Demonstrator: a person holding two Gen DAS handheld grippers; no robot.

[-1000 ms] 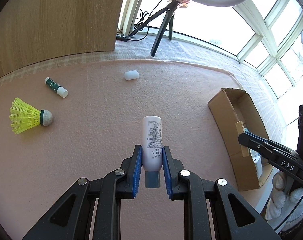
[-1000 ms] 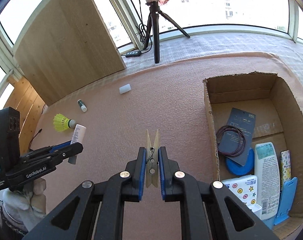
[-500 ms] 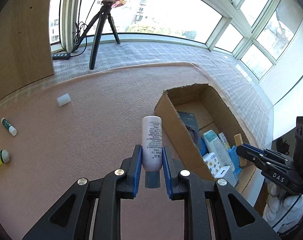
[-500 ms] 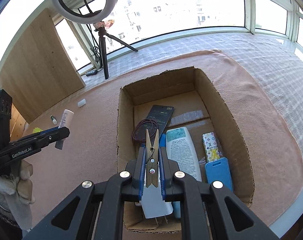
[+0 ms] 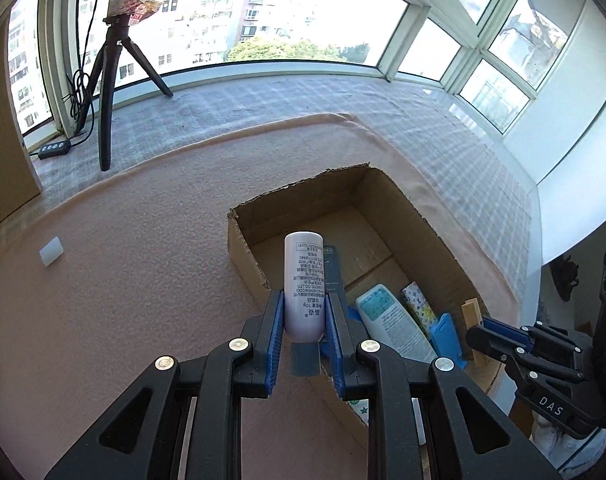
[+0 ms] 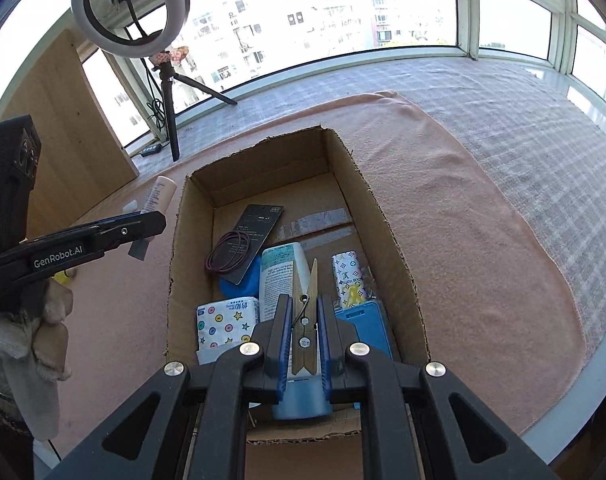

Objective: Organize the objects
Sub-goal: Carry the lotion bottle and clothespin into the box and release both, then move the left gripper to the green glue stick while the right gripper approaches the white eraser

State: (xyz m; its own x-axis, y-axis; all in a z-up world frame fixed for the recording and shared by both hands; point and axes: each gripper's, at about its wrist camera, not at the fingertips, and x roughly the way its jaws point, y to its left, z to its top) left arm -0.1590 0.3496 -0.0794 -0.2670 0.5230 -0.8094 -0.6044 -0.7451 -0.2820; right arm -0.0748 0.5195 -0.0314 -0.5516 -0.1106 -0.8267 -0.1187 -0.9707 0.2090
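My left gripper (image 5: 304, 312) is shut on a small pale tube (image 5: 304, 280) with a grey cap, held in the air at the left wall of the open cardboard box (image 5: 247, 248). The tube also shows in the right wrist view (image 6: 159, 200). My right gripper (image 6: 305, 316) is shut on a wooden clothespin (image 6: 306, 320) and hangs above the near part of the box (image 6: 383, 232). The box holds a white bottle (image 6: 281, 276), a dark card (image 6: 255, 228), a hair tie (image 6: 229, 256), a patterned pack (image 6: 227, 320) and a blue item (image 6: 363, 324).
A pink cloth (image 6: 463, 240) covers the table. A small white cap (image 5: 51, 251) lies on it at the left. A ring light on a tripod (image 6: 129, 12) stands at the far window, with a wooden board (image 6: 63, 132) at the far left. The table edge (image 6: 583, 380) runs close at the right.
Both grippers swung right toward the box. The left one brought the tube from the open cloth to the box's left wall; the right one carried the clothespin over the box's contents.
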